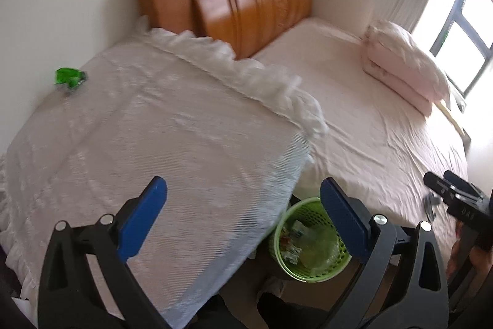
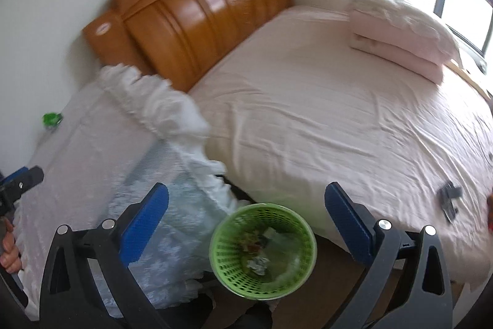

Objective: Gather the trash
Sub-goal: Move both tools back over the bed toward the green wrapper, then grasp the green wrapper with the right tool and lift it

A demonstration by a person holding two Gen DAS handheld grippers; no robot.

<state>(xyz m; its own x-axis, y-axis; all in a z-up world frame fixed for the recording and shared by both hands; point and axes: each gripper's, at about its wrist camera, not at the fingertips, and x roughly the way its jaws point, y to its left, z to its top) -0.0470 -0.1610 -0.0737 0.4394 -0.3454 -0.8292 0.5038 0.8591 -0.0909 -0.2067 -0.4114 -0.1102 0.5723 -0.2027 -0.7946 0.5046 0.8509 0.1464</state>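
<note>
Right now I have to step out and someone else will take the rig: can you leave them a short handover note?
Left tool: open, empty, above the lace-covered table's near edge.
Right tool: open, empty, over the green basket.
Basket sits on the floor between table and bed, already holding several scraps.
Left to do: green wrapper at the table's far corner by the wall; small dark item on the bed's near right part, too blurred to identify.
</note>
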